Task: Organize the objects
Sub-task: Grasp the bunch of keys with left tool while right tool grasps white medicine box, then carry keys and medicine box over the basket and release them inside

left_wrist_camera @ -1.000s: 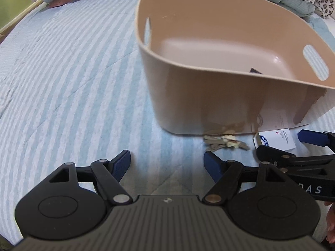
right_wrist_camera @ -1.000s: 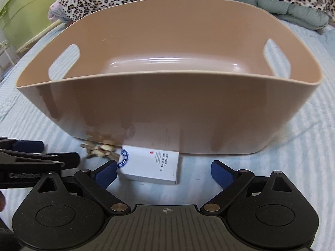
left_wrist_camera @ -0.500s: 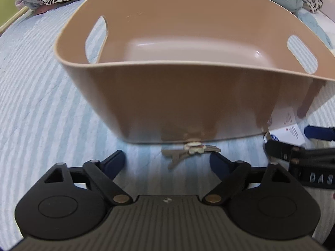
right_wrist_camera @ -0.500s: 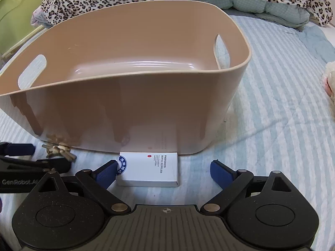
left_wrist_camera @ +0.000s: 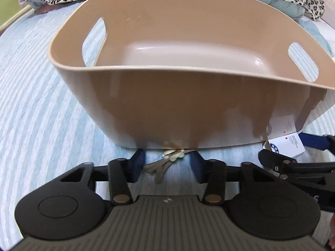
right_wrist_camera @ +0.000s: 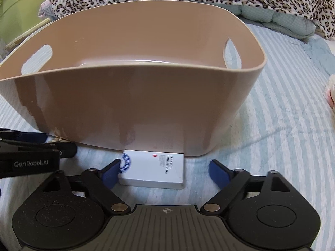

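A: The left tongs (left_wrist_camera: 167,163) are standing half open around the bunch of keys (left_wrist_camera: 165,161) on the bed (left_wrist_camera: 41,125), holding nothing yet, right against the tan basket (left_wrist_camera: 188,108).

B: I'd be lowering until both pads flank the blades, then closing. The keys' long axis is running from near-left toward the basket.

A: The right tongs (right_wrist_camera: 163,172) are gaping wide, empty, straddling the white box (right_wrist_camera: 153,170), its long side crosswise.

Left claw (left_wrist_camera: 167,163) and right claw (right_wrist_camera: 162,172) both sit low, level, jaws spread apart.
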`<state>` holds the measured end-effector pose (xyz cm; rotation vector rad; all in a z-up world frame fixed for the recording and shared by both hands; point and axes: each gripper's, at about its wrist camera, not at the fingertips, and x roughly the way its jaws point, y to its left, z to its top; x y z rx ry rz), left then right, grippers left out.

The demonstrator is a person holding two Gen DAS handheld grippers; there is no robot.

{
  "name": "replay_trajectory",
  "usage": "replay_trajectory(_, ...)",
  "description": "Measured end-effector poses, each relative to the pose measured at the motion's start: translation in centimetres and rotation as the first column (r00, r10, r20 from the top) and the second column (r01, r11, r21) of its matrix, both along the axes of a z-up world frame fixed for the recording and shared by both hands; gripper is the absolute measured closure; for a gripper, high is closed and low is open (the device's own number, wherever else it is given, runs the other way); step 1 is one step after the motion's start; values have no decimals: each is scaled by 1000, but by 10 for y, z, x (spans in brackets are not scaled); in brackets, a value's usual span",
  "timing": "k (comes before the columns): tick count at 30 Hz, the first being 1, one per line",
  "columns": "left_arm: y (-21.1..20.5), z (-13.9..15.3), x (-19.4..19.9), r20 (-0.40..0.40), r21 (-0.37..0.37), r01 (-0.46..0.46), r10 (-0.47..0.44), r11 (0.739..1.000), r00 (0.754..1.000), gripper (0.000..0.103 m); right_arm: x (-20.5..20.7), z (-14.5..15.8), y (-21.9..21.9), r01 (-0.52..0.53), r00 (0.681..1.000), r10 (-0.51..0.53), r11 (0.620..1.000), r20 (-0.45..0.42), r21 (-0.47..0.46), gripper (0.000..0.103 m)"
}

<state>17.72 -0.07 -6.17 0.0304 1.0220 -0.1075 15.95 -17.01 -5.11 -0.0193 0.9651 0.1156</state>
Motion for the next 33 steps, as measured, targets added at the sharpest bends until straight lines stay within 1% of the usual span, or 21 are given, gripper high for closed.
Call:
replay_trajectory(2, 3, 1, 0, -5, -17, -5, 5, 1000, 1000, 65, 0, 1, 5, -14, 1000, 15, 1000, 6, -6, 37)
replay_trajectory(4, 3, 2, -2, -4, -18, -5, 5, 1000, 1000, 69, -1, 3, 6, -24, 1000, 24, 1000, 13, -9, 45)
replay_trajectory(9, 4, 4, -8, 5, -18, 12, -12, 1000, 1000, 76, -5, 6, 5, -26, 1000, 26, 1000, 12, -7, 46)
replay_trajectory(10, 8, 4, -11, 4, -25, 15, -15, 1000, 1000, 82, -7, 7, 6, -28, 1000, 28, 1000, 12, -9, 46)
replay_trajectory(11, 10, 5, -13, 1, -47, 23, -23, 999, 1000, 87, -6, 7, 6, -30, 999, 30, 999, 12, -11, 46)
replay_trajectory(20, 14, 4, -22, 17, -69, 37, -35, 997, 999, 87, -14, 11, -1, -20, 1000, 20, 1000, 8, -7, 46)
replay_trajectory(22, 13, 11, -31, 18, -70, 38, -37, 997, 999, 87, -14, 13, -5, -19, 1000, 19, 1000, 10, -2, 46)
replay_trajectory(24, 13, 12, -32, 20, -80, 45, -44, 996, 999, 87, -17, 14, -6, -18, 1000, 18, 1000, 14, 7, 46)
replay_trajectory(26, 16, 16, -41, 23, -86, 46, -44, 995, 999, 87, -20, 15, -8, -20, 1000, 19, 1000, 19, 21, 46)
replay_trajectory(29, 19, 15, -38, 26, -92, 48, -46, 995, 999, 87, -23, 20, -11, -28, 999, 27, 999, 26, 40, 46)
replay_trajectory(33, 24, 23, -56, 41, -104, 50, -46, 993, 998, 87, -31, 29, -12, -46, 998, 44, 997, 43, 59, 46)
